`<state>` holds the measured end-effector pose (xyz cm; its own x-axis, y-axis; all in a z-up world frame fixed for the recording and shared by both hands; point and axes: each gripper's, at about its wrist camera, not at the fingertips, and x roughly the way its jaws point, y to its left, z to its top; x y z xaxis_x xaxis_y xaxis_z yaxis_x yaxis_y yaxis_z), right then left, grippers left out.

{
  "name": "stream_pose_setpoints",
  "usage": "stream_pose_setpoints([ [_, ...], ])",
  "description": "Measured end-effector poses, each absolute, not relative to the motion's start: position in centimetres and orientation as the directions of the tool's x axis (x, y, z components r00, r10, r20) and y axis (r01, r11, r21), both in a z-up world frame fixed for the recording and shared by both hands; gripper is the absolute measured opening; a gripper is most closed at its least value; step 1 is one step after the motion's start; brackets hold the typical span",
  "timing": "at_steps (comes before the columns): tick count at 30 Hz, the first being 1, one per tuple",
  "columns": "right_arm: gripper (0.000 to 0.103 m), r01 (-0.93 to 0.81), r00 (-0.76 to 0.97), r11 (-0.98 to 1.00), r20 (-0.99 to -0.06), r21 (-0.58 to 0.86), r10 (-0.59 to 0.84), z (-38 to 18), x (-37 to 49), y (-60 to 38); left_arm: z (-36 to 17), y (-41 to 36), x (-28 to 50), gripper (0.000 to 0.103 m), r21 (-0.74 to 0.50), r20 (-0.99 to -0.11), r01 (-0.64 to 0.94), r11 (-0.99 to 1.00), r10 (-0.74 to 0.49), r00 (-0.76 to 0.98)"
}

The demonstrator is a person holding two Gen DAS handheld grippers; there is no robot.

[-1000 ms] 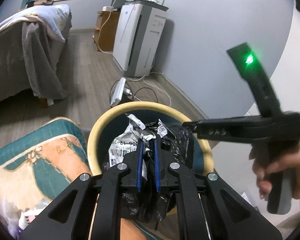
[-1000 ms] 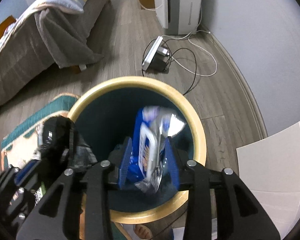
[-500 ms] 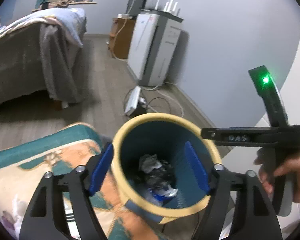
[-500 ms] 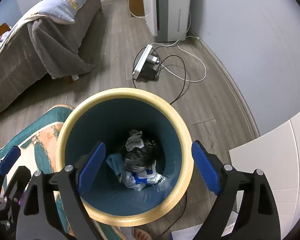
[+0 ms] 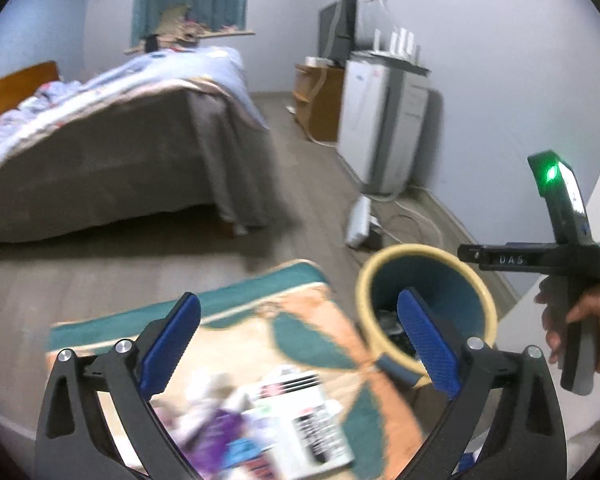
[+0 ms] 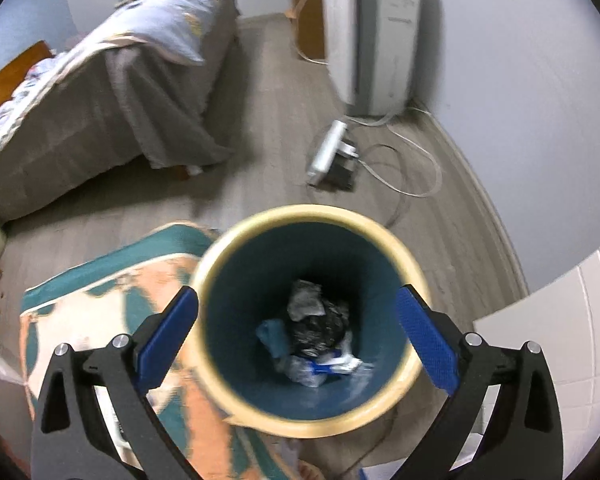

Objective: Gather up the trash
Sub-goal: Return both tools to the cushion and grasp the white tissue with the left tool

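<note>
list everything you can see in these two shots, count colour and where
bin: one, teal with a cream rim, on the floor by the rug
trash in bin: several crumpled pieces, black, grey, blue and white, at the bottom
loose trash: a blurred pile, white and purple, on the rug
rug: one, orange and teal, left of the bin
bed: one, grey cover, pale quilt, far left
white appliance: one, by the wall
power strip: one, white, with cables on the floor
left gripper: jaws just opened, empty
right gripper: jaws just opened, empty, above the bin
hand: one, holding the right gripper
</note>
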<state>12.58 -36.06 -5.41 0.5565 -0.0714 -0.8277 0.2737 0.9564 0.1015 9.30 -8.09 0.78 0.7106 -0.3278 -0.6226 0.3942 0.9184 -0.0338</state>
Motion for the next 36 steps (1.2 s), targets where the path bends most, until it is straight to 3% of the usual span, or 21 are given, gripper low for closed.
stream_pose_setpoints([
  [8, 0.097, 0.111, 0.583, 0.989, -0.812, 0.097, 0.014, -4.2, 13.0, -27.4, 2.0, 1.5, 6.2, 0.098, -0.01, -0.6, 0.216, 0.976, -0.179, 0.78],
  [13, 0.097, 0.052, 0.534, 0.992, -0.843, 0.114, 0.068, -5.7, 13.3, -22.9, -0.9, 4.5, 6.7, 0.098, -0.039, -0.673, 0.149, 0.988, -0.136, 0.727],
  [17, 0.097, 0.019, 0.483, 0.996, -0.873, 0.092, 0.071, -7.5, 13.6, -19.8, -2.3, 6.1, 6.8, 0.098, 0.004, -0.7, 0.128, 0.992, -0.089, 0.709],
  [26, 0.097, -0.034, 0.384, 0.999, -0.922, 0.043, 0.053, -11.5, 13.4, -15.4, -6.6, 11.9, 7.7, 0.098, -0.035, -0.785, 0.036, 0.999, -0.05, 0.617],
  [29, 0.097, -0.04, 0.361, 0.999, -0.932, 0.021, 0.034, -12.5, 13.6, -15.1, -7.9, 12.6, 8.1, 0.098, -0.069, -0.804, 0.026, 0.997, -0.071, 0.59],
  [36, 0.097, -0.042, 0.297, 0.999, -0.955, 0.018, 0.03, -15.0, 14.2, -14.6, -11.7, 11.2, 9.3, 0.098, 0.043, -0.871, 0.103, 0.994, -0.013, 0.491],
])
